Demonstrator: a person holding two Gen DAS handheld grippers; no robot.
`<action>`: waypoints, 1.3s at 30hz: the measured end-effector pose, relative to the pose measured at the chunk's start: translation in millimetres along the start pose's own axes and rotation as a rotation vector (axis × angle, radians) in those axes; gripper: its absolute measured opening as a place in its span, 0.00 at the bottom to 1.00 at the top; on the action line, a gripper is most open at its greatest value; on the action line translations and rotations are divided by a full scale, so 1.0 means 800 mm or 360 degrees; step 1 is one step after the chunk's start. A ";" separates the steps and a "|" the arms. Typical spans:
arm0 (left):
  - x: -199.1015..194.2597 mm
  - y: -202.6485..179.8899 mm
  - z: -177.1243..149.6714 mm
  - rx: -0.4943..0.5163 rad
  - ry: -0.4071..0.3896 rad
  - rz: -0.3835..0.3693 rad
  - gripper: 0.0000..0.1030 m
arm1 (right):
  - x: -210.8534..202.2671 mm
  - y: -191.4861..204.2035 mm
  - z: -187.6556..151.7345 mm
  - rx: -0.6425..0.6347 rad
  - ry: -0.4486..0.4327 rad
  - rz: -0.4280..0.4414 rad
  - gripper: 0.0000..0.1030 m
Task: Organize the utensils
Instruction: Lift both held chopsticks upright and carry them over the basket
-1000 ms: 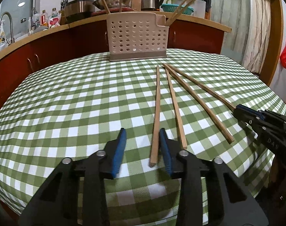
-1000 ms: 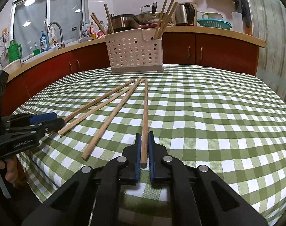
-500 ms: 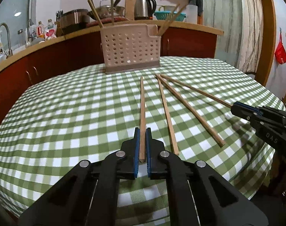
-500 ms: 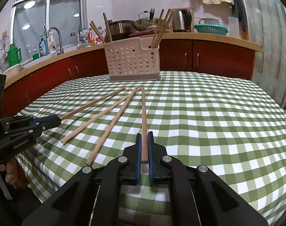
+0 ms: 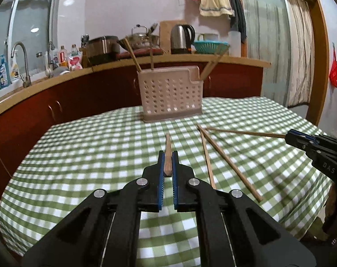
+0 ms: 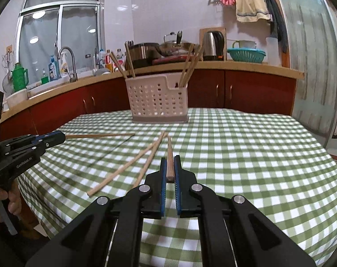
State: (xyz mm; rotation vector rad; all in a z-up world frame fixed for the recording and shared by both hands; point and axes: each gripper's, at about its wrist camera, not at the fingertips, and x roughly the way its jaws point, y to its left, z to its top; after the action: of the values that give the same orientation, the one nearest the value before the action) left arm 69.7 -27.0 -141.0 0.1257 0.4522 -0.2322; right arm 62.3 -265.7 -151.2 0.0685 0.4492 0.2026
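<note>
My left gripper point(image 5: 167, 154) is shut on the near end of a wooden chopstick point(image 5: 167, 141), held above the green checked tablecloth point(image 5: 90, 155). My right gripper point(image 6: 170, 159) is shut on another chopstick point(image 6: 169, 146), also raised. Each gripper shows in the other's view: the right gripper point(image 5: 290, 134) with its chopstick point(image 5: 246, 132), the left gripper point(image 6: 60, 136) with its chopstick point(image 6: 99, 136). Two loose chopsticks point(image 5: 207, 155) point(image 5: 231, 165) lie crossed on the cloth between them. A perforated beige utensil holder point(image 5: 171, 95) point(image 6: 158, 99) stands at the table's far side with several chopsticks upright in it.
Behind the table runs a red-fronted counter point(image 5: 235, 60) with a kettle point(image 5: 181, 36), a teal basket point(image 5: 210, 46), pots and a sink tap point(image 5: 19, 62). A person's hand point(image 6: 4, 200) grips the left tool at the table's near left edge.
The left gripper's jaws closed on the chopstick that lay between them. Both grippers rose, lifting their chopsticks off the cloth, and the holder now appears lower in each view.
</note>
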 end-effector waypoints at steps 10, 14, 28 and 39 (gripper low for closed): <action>-0.023 0.024 0.036 -0.0070 -0.0112 0.0037 0.06 | -0.022 0.004 0.029 -0.0004 -0.0105 0.0001 0.07; -0.027 0.031 0.048 -0.0107 -0.0133 0.0039 0.06 | -0.025 0.006 0.043 0.0001 -0.0127 0.0005 0.07; -0.009 0.046 0.089 -0.0114 -0.0205 0.0094 0.06 | -0.004 0.014 0.095 -0.0034 -0.0182 0.0026 0.07; 0.016 0.061 0.115 -0.0113 -0.0229 0.0129 0.06 | 0.018 0.017 0.121 -0.0030 -0.0207 0.0041 0.07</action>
State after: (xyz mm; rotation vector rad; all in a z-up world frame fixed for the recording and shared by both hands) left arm 131.3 2.2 -61.0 0.0571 0.3109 -0.1444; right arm 115.0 -251.4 -68.5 0.0688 0.3171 0.2263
